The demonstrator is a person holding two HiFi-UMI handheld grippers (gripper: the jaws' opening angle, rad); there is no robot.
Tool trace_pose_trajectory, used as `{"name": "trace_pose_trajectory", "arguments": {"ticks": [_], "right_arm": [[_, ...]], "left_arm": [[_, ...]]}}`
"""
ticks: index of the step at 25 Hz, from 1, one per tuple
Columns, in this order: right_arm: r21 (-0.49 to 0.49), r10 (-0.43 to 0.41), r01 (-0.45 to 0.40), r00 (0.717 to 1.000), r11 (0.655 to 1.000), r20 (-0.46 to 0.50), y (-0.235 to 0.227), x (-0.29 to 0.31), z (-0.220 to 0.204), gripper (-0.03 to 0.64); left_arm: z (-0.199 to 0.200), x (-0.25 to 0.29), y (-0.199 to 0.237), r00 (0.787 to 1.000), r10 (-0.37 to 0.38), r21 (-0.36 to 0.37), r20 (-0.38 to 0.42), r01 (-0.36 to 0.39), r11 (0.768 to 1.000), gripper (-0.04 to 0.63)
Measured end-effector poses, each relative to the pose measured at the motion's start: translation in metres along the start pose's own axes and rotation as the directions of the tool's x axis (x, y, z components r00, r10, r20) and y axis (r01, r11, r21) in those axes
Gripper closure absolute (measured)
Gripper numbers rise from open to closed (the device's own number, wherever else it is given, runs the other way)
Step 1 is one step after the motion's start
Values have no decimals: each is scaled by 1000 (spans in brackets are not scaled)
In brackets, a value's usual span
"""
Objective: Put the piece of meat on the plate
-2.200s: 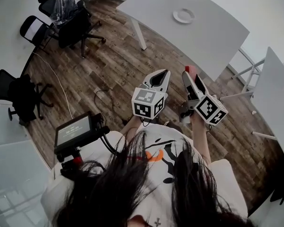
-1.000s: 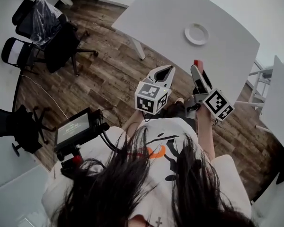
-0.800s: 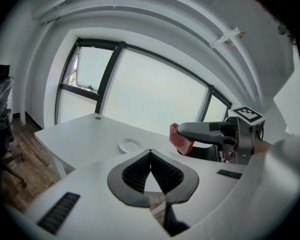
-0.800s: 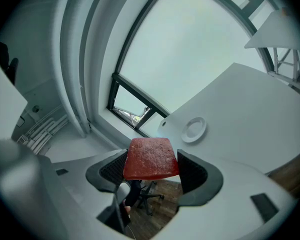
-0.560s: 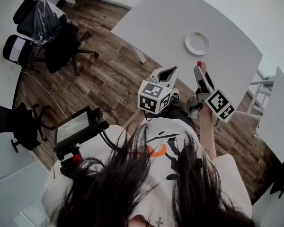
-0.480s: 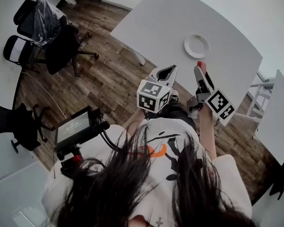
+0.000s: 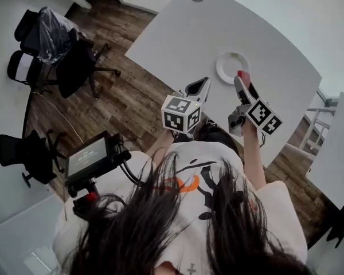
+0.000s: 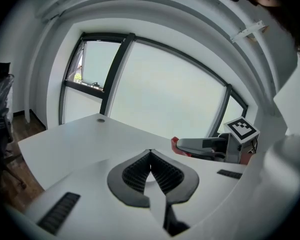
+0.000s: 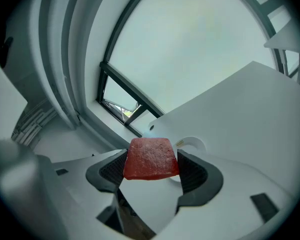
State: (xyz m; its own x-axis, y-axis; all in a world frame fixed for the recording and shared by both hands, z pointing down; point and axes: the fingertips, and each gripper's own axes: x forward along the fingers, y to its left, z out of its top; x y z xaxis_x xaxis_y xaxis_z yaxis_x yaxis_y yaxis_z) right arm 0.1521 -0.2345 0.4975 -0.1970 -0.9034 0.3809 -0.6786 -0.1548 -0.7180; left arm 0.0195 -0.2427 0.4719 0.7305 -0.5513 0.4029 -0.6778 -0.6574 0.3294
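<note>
The right gripper (image 9: 152,169) pinches the piece of meat (image 9: 151,158) by its sides so it cannot slip, with the plate (image 7: 220,69) just ahead and below on the table (image 7: 178,33) (the left gripper (image 8: 150,156), jaws together on nothing, idles alongside).

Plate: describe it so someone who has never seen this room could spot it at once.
Find the big white table in the head view. The plate lies on it just ahead of the right gripper, whose jaws hold a red piece of meat. It is the only loose thing on that table: small, round, white, empty.
</note>
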Motion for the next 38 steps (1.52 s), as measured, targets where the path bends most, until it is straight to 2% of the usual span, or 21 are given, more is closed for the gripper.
{"name": "trace_pose_trajectory", "arguments": {"ticks": [5, 11, 20, 25, 30, 34, 38], "right_arm": [[-107, -84, 75, 993, 991, -83, -42, 42, -9, 310], [-251, -150, 104, 973, 963, -175, -78, 90, -23, 310], [-424, -254, 132, 936, 896, -243, -98, 112, -34, 310], [-530, -290, 111, 919, 840, -267, -96, 120, -40, 310], [-651, -328, 82, 906, 755, -266, -94, 123, -45, 310], [-739, -355, 47, 897, 672, -265, -93, 123, -47, 310], [-755, -349, 33, 899, 655, -264, -92, 125, -49, 310]], "left_arm": [[-16, 18, 13, 998, 33, -16, -61, -34, 999, 591], [-30, 43, 22, 993, 47, -28, -109, -50, 998, 591], [-30, 65, 12, 989, 21, 53, -149, -13, 999, 589], [-31, 71, 8, 987, 13, 55, -162, -4, 998, 589], [-34, 73, 5, 985, 10, 50, -171, -2, 999, 590], [-33, 73, 5, 985, 10, 47, -170, -2, 999, 591], [-36, 72, 7, 985, 13, 48, -172, -4, 999, 590]]}}
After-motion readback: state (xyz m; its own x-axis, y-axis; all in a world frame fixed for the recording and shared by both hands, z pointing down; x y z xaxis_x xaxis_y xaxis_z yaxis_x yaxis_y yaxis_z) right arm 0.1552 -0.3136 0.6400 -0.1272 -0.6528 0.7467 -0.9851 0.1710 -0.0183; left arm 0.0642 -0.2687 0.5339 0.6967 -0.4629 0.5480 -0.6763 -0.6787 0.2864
